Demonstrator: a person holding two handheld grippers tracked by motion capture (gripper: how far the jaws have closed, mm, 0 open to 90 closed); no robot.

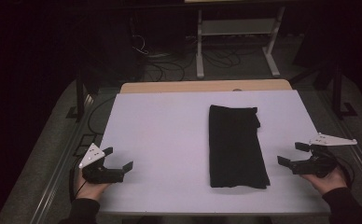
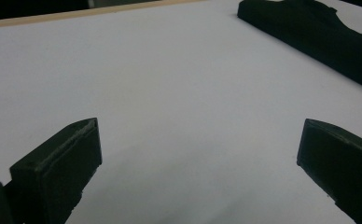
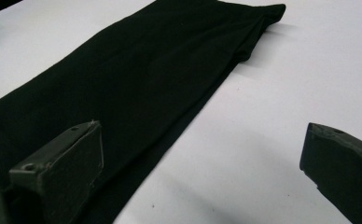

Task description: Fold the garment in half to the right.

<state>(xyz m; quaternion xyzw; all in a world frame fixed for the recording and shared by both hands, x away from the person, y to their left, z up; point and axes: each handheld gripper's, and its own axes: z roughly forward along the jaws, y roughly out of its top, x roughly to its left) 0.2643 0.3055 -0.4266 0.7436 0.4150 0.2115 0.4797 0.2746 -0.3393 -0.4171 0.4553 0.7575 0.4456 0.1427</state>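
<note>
One black cloth point(image 1: 237, 147) lies flat on the white table point(image 1: 165, 140), a bit right of the middle. It looks soft, thin and light, so it will bend and flop when lifted. A good place to grab it is a corner or an edge, pinching just the top layer. It is folded into a long strip, and its far end looks a little bumpy. The left gripper point(image 1: 118, 158) waits well apart from it, jaws wide apart. The right gripper point(image 1: 293, 153) is near its right edge, jaws apart too, holding nothing.
</note>
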